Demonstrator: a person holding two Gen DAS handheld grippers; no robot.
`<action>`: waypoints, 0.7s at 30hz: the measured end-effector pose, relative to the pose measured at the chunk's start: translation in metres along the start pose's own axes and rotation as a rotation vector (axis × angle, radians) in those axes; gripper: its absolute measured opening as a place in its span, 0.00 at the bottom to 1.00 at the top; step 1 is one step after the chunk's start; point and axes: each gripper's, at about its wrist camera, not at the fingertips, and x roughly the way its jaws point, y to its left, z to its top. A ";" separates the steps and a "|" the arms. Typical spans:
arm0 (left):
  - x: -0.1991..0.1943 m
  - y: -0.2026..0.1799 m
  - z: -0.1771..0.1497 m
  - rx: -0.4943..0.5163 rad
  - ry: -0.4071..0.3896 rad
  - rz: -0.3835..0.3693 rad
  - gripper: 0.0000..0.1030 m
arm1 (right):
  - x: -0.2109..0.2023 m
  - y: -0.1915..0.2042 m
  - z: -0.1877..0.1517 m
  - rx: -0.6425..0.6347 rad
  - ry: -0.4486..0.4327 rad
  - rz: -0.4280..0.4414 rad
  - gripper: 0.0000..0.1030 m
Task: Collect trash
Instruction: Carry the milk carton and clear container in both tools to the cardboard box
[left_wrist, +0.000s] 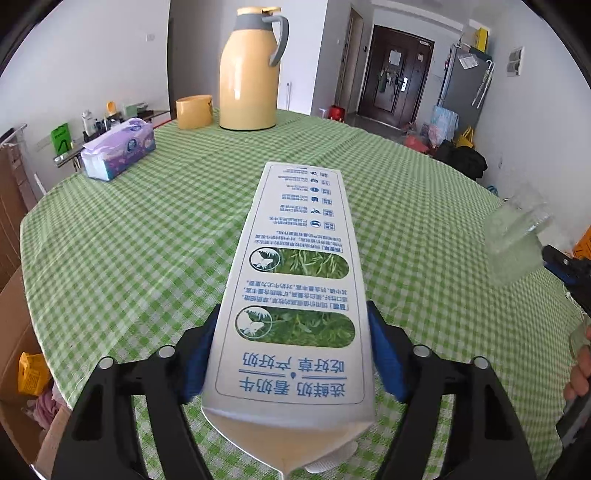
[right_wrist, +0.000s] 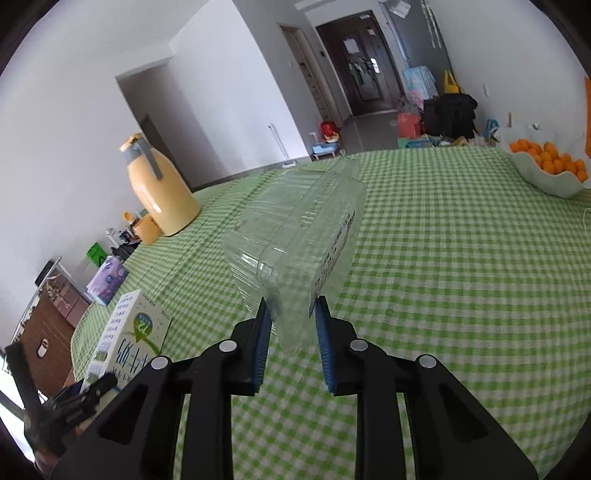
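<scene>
A white milk carton (left_wrist: 295, 258) with blue print and green grass pictures lies lengthways between the blue pads of my left gripper (left_wrist: 293, 310), which is shut on its sides; the carton's folded top points back at the camera. The right wrist view shows the same carton (right_wrist: 125, 332) at the lower left. My right gripper (right_wrist: 292, 301) is shut on the near end of a clear ribbed plastic clamshell box (right_wrist: 295, 229), which tilts up above the cloth. The left wrist view catches that box (left_wrist: 517, 240), blurred, at the right edge.
A round table under a green checked cloth (left_wrist: 147, 240) carries a yellow thermos jug (left_wrist: 249, 74), a yellow cup (left_wrist: 194, 110) and a purple tissue pack (left_wrist: 118, 147). A white bowl of oranges (right_wrist: 550, 170) stands far right. A hand (left_wrist: 580, 369) shows at the right edge.
</scene>
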 end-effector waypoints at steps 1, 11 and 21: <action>-0.001 -0.002 -0.001 0.011 0.000 -0.003 0.68 | -0.004 0.001 -0.002 -0.005 0.000 0.006 0.23; -0.037 -0.008 0.002 0.027 -0.092 -0.006 0.67 | -0.036 -0.002 -0.010 -0.009 -0.018 0.060 0.23; -0.081 0.058 -0.003 -0.113 -0.139 0.065 0.67 | -0.027 0.060 -0.016 -0.108 0.023 0.159 0.23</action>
